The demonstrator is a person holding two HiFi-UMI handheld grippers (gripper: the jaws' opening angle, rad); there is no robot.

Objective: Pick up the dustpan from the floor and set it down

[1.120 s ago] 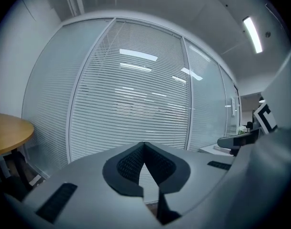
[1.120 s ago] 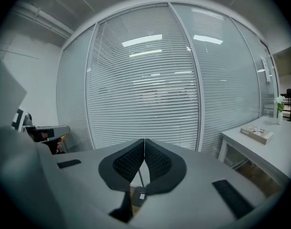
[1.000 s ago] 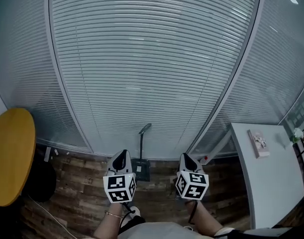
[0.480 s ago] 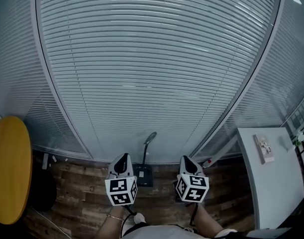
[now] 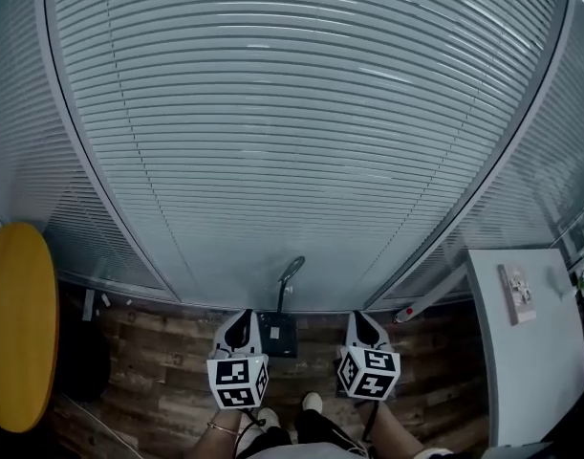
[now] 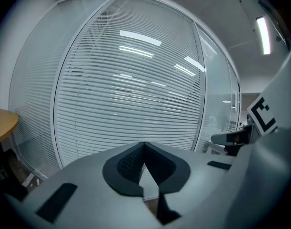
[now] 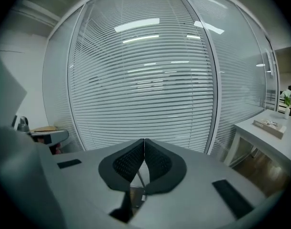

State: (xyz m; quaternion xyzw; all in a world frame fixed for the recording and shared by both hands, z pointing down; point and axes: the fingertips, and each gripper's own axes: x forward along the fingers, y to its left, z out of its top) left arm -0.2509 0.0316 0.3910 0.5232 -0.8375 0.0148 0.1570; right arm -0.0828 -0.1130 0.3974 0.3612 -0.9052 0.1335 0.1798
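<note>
Head view: dustpan [image 5: 277,335] beside left claw [image 5: 240,317]

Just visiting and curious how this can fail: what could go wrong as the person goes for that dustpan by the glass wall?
1. The left gripper and right gripper are both shut. Unless one opens first, it may only knock over the dustpan with its slim upright handle.
2. The dustpan stands at the foot of the glass wall, so a reach for it could bump the glass.
</note>
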